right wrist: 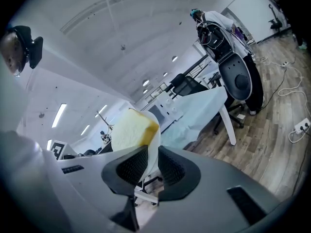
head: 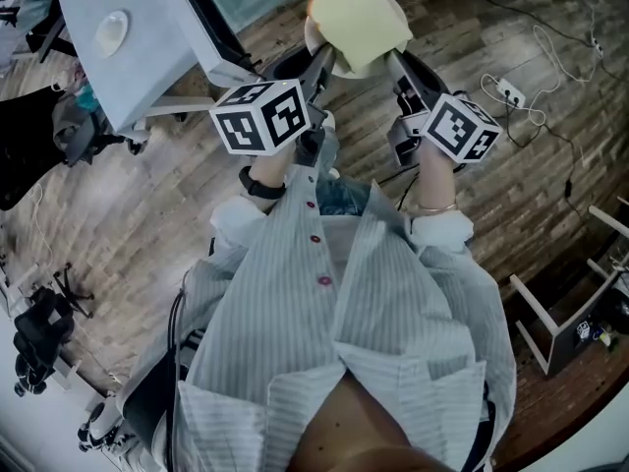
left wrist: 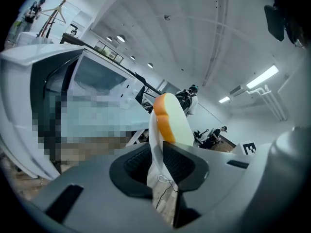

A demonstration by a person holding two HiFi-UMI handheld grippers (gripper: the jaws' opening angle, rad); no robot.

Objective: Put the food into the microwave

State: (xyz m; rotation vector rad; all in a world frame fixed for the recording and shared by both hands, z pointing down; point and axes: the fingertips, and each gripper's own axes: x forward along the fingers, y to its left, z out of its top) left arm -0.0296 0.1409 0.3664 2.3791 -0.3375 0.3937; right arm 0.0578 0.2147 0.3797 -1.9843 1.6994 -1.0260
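A white plate (head: pixel 334 59) carrying a pale yellow slice of bread (head: pixel 360 13) is held out in front of the person, above the wooden floor. My left gripper (head: pixel 316 67) is shut on the plate's left rim and my right gripper (head: pixel 398 67) on its right rim. In the left gripper view the pads (left wrist: pixel 177 161) of the left gripper (left wrist: pixel 158 154) clamp the plate edge (left wrist: pixel 154 140), with the bread (left wrist: pixel 174 118) standing above. A white microwave (left wrist: pixel 92 81) with a dark window stands at the left. The right gripper (right wrist: pixel 151 161) pinches the plate (right wrist: pixel 154 147) under the bread (right wrist: pixel 130 127).
A white table (head: pixel 147 57) with a small dish (head: pixel 111 30) stands at the upper left. Cables and a power strip (head: pixel 511 91) lie on the floor at right, and a wooden frame (head: pixel 536 318) stands at lower right. A cloth-covered table (right wrist: pixel 201 106) and an office chair (right wrist: pixel 240 84) are ahead.
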